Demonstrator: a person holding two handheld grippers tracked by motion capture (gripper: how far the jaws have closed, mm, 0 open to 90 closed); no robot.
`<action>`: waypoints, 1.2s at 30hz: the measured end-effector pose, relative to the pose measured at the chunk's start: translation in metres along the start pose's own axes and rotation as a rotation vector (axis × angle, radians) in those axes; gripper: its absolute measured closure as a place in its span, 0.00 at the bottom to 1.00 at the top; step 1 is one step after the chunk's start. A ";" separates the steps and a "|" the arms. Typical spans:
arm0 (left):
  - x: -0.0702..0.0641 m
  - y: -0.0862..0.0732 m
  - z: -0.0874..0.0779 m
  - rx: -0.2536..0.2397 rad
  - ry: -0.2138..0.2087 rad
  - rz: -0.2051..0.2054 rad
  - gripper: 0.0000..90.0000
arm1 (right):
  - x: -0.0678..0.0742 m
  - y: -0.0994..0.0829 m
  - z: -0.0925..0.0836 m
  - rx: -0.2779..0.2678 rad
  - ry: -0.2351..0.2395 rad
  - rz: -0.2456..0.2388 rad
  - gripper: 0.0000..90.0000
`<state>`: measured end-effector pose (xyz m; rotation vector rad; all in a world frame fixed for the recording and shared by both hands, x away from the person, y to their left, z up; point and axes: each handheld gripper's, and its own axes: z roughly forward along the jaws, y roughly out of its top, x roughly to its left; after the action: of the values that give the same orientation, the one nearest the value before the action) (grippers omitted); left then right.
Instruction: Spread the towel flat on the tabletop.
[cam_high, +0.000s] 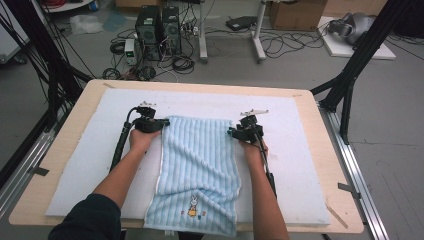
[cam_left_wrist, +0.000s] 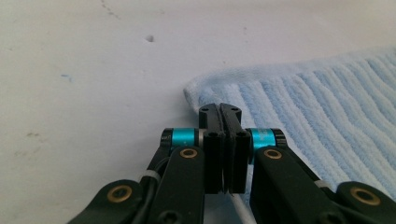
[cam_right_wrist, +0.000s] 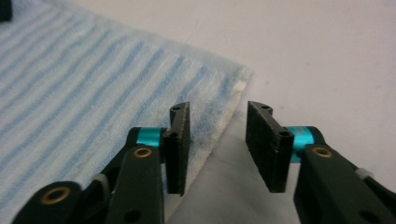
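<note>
Blue striped towel (cam_high: 197, 170) lies flat mid-table, near end hanging off the edge. Left gripper (cam_left_wrist: 219, 112) is clamped tight on the far-left corner – ready to lift. Right gripper (cam_right_wrist: 217, 140) straddles the far-right corner's edge, jaws partly apart, gripping nothing yet – 2 corners for a fold, I'd guess.

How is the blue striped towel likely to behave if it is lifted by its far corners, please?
The towel is soft ribbed cloth with folds near its front edge, so it will probably hang limp and sag between grips. It looks light. The left gripper is shut at one corner; terry should grip well.
</note>
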<state>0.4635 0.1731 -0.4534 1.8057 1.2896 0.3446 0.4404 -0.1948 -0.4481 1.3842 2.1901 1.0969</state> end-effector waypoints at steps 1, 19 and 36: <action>0.001 0.001 0.001 0.000 0.004 -0.002 0.97 | 0.003 0.002 0.004 0.008 -0.021 -0.037 0.77; -0.004 0.033 0.008 -0.151 0.011 0.097 0.93 | -0.001 0.037 0.014 -0.092 -0.231 -0.088 0.98; 0.000 0.013 0.000 -0.021 -0.021 0.076 0.56 | -0.006 0.028 -0.006 -0.069 -0.113 -0.050 0.70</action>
<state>0.4716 0.1717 -0.4433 1.8399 1.2011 0.3790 0.4574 -0.1962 -0.4237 1.3209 2.0763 1.0410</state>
